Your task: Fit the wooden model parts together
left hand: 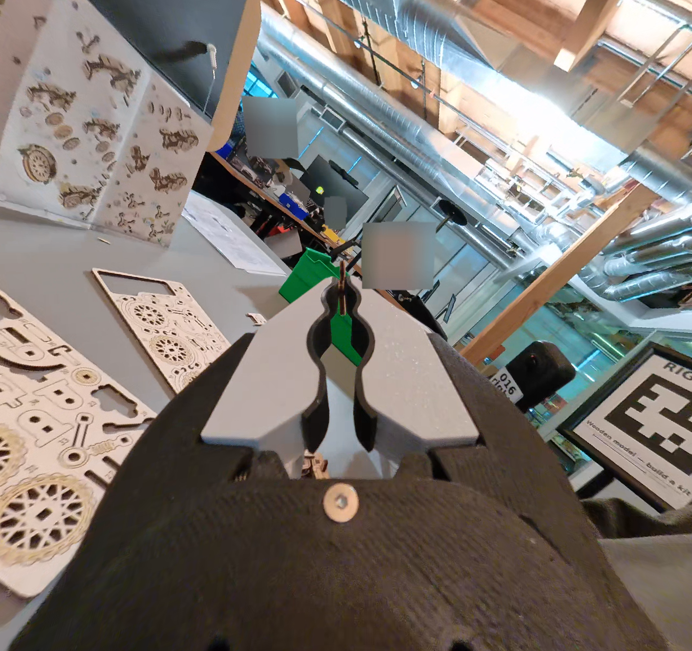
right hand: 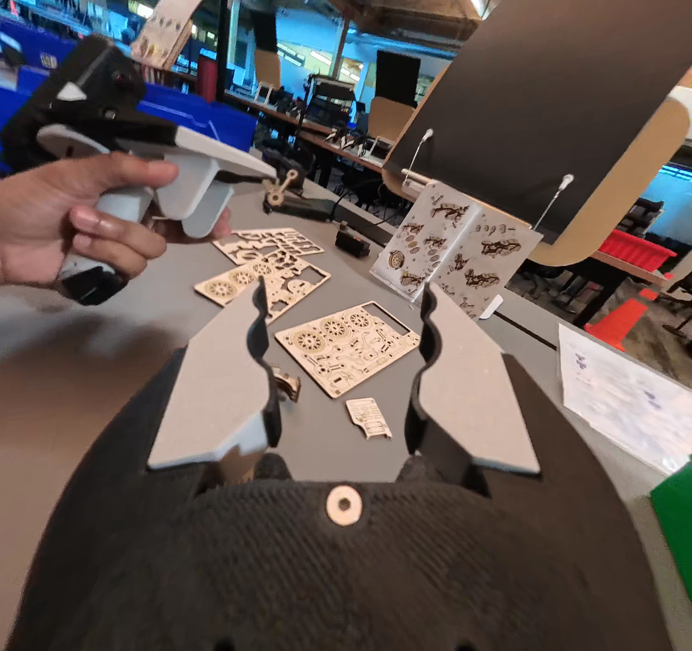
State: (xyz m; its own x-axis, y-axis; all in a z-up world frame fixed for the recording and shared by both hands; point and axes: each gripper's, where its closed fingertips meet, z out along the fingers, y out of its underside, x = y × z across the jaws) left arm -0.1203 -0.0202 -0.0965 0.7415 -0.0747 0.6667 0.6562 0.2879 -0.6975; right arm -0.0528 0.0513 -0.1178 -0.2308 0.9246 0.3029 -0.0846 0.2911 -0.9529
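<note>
My left gripper (left hand: 342, 288) is raised off the table and shut on a thin wooden rod-shaped part (left hand: 342, 296), seen edge-on between its tips. In the right wrist view a hand holds this gripper (right hand: 271, 180) at the upper left, with the part (right hand: 279, 188) sticking out of its tips. My right gripper (right hand: 342, 296) is open and empty above the grey table (right hand: 337, 449). Below it lie a wooden parts sheet (right hand: 346, 344), a small assembled wooden piece (right hand: 287, 386) and a small sheet offcut (right hand: 369, 417).
Two more parts sheets (right hand: 262, 284) lie farther back; they also show at the left of the left wrist view (left hand: 48, 427). An open instruction booklet (right hand: 449, 251) stands at the back. A paper sheet (right hand: 618, 397), a green bin (left hand: 318, 288) and a marker sign (left hand: 644, 430) are on the right. Left tips to right tips: about 11 cm.
</note>
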